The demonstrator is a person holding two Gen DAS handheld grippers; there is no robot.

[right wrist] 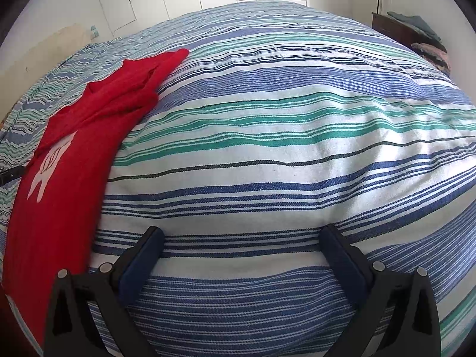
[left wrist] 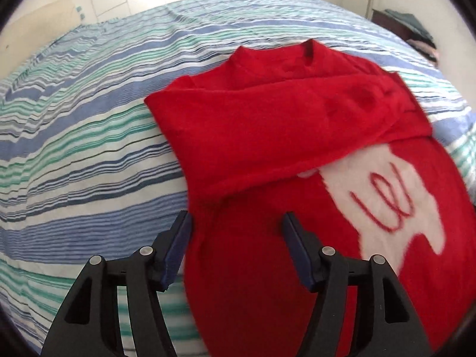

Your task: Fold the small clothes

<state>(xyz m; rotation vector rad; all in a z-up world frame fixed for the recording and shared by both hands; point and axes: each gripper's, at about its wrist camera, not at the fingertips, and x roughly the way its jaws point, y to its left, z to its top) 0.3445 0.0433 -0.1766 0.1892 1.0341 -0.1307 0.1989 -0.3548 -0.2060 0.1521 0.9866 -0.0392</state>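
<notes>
We see the red sweater [left wrist: 267,136] lying on the striped bed cover [left wrist: 89,148] — one sleeve folded across its chest. Our left tool [left wrist: 236,223] hangs open above it; our right tool [right wrist: 242,235] — open too — is over bare cover.

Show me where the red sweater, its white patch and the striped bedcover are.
red sweater [left wrist: 253,125]: left wrist view, on the folded-over sleeve.
white patch [left wrist: 383,196]: left wrist view, on its middle, by the red stitching.
striped bedcover [right wrist: 282,148]: right wrist view, on a bare white band.
</notes>
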